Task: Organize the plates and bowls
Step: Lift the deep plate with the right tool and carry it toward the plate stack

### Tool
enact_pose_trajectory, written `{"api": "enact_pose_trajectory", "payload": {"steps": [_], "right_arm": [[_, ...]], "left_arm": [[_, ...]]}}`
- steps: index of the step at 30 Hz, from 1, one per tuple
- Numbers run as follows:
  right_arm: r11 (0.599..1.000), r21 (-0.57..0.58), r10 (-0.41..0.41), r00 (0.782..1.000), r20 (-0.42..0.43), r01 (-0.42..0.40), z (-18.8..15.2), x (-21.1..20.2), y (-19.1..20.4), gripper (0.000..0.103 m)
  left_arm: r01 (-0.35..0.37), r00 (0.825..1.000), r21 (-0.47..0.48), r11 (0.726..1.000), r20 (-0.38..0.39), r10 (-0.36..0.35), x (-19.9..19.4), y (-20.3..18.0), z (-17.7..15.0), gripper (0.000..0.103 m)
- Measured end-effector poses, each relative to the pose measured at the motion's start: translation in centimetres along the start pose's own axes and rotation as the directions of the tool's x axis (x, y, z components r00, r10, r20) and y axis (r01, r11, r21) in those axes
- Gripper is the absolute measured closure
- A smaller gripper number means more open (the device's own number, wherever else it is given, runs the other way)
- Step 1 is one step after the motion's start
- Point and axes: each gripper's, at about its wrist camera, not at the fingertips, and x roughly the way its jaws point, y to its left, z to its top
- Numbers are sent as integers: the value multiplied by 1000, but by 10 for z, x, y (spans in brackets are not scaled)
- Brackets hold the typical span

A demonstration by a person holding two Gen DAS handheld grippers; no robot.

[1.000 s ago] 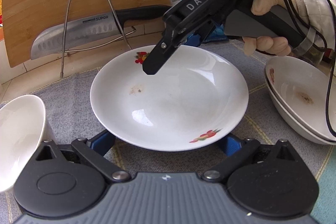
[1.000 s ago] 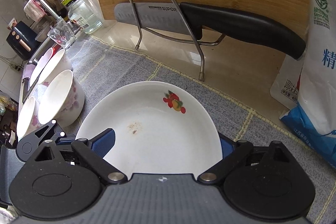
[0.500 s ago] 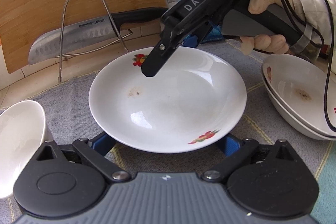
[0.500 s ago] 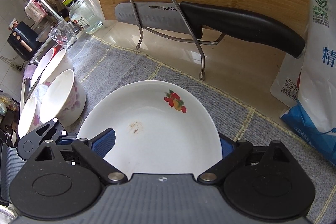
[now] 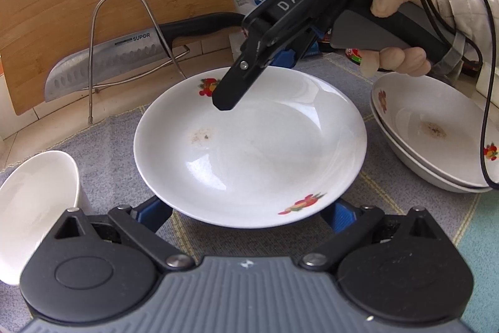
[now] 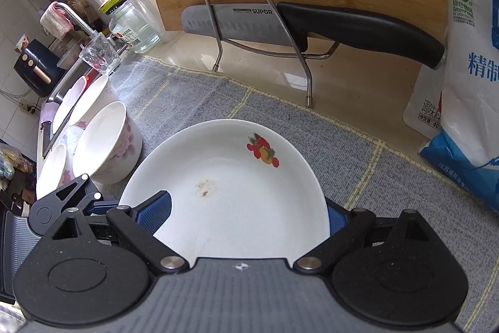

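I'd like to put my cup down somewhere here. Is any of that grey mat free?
The barest stretch is the grey mat between the fruit-pattern plate, the knife stand and the blue-and-white bag. The other side is crowded with floral bowls, and stacked plates fill the far side.
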Motion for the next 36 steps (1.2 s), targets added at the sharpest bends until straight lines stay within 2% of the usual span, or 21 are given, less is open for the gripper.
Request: {"api": "enact_pose_trajectory", "payload": {"steps": [10,25,36], "right_arm": [[1000,22,-1,999,47,0,-16,-27,21,4],[996,80,-54,994,100,46,-61,-65,43,4],[989,124,-104,984,146,86,-96,-95,50,4]], "left_arm": [[14,1000,52,999,0,-14,-26,-5,1,3],[85,996,125,988,5,-87,-59,-30,2,3],[144,989,167,975,3,-147,-69,-54,2,3]]}}
